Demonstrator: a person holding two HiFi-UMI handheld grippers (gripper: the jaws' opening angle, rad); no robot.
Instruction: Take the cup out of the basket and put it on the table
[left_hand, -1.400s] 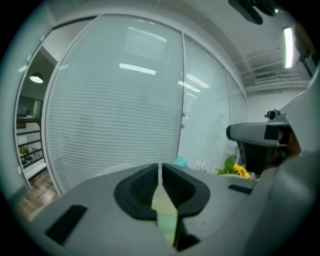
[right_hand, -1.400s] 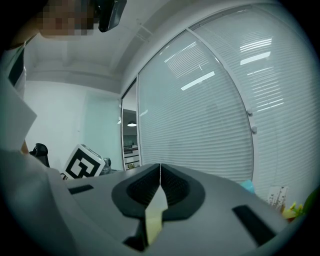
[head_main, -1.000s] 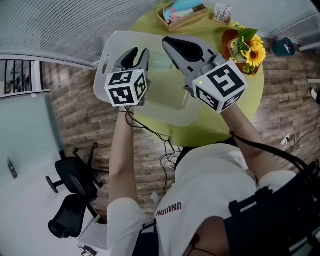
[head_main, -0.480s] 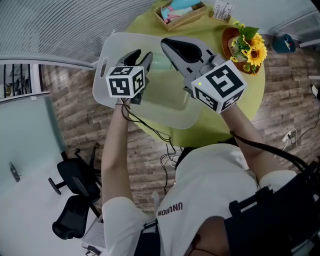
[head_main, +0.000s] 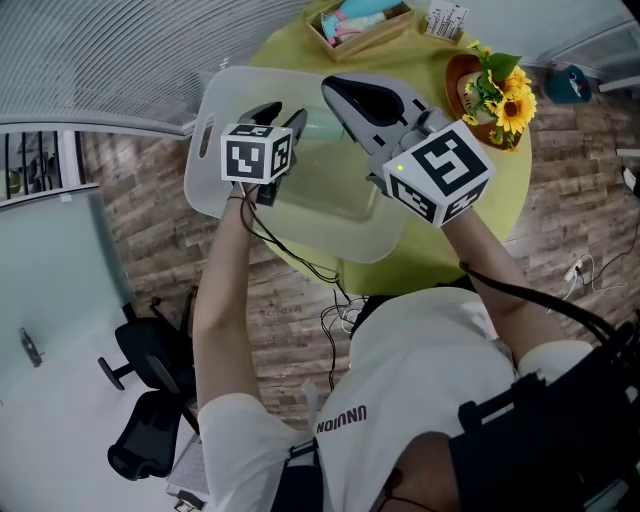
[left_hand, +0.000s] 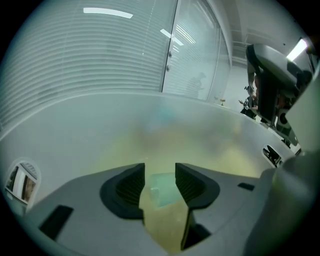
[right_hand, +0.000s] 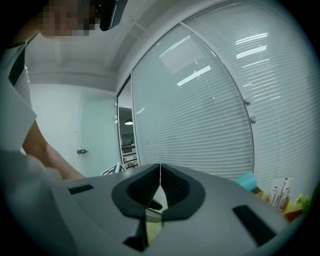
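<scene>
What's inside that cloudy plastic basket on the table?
A pale green cup sits in the basket, between the jaws of the left gripper, which are opening. That gripper and the frosted walls hide much of the basket's floor.

Sunflower pot top right, card stand beside it, then wooden tray of pastel items. Black office chair lower left on wood floor.

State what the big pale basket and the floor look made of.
The large frosted white basket looks like translucent matte plastic: the yellow-green tabletop shows hazily through its walls. The brown plank floor looks like wood or wood-look laminate: grain and board seams show.
</scene>
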